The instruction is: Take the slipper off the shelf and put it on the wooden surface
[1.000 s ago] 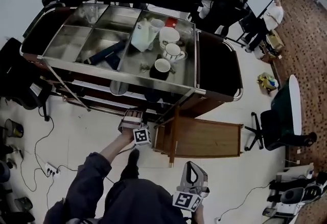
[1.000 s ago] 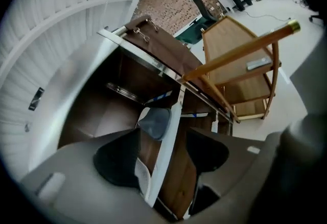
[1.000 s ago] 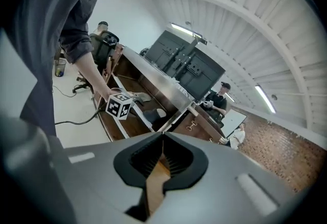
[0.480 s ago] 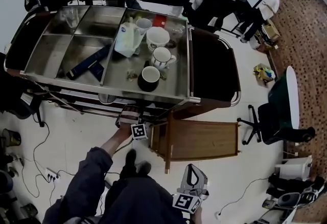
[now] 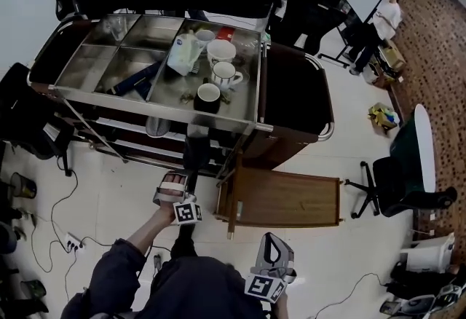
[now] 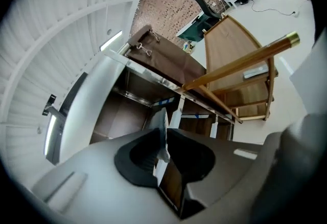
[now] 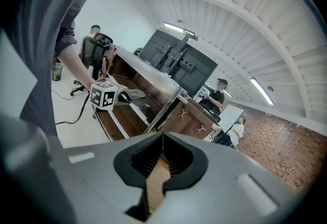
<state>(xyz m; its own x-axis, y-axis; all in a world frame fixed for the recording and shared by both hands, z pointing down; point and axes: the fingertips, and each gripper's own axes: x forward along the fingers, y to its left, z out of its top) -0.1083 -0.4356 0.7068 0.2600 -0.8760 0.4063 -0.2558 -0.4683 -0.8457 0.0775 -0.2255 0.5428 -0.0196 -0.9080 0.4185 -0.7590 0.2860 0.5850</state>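
Note:
My left gripper (image 5: 172, 183) is held in front of the steel-topped cart (image 5: 109, 95), just off its lower shelves. Its jaws are shut on the slipper (image 5: 195, 154), a dark shape that reaches from the gripper towards the shelf. In the left gripper view a thin pale edge of the slipper (image 6: 161, 133) is pinched between the pads. The right gripper view shows the slipper (image 7: 134, 96) sticking out beyond the marker cube. The wooden surface (image 5: 291, 197) is a low side table to the right of my left gripper. My right gripper (image 5: 273, 246) hangs near my body, shut and empty.
The cart's top holds mugs (image 5: 222, 52), a white jug (image 5: 183, 52) and a dark tool in steel trays. A black office chair (image 5: 397, 179) stands at the right. Cables and a power strip (image 5: 71, 241) lie on the floor at the left. People stand at the back.
My left gripper has pulled back from the cart's shelf towards me, and the slipper has come out with it. The right gripper has stayed put.

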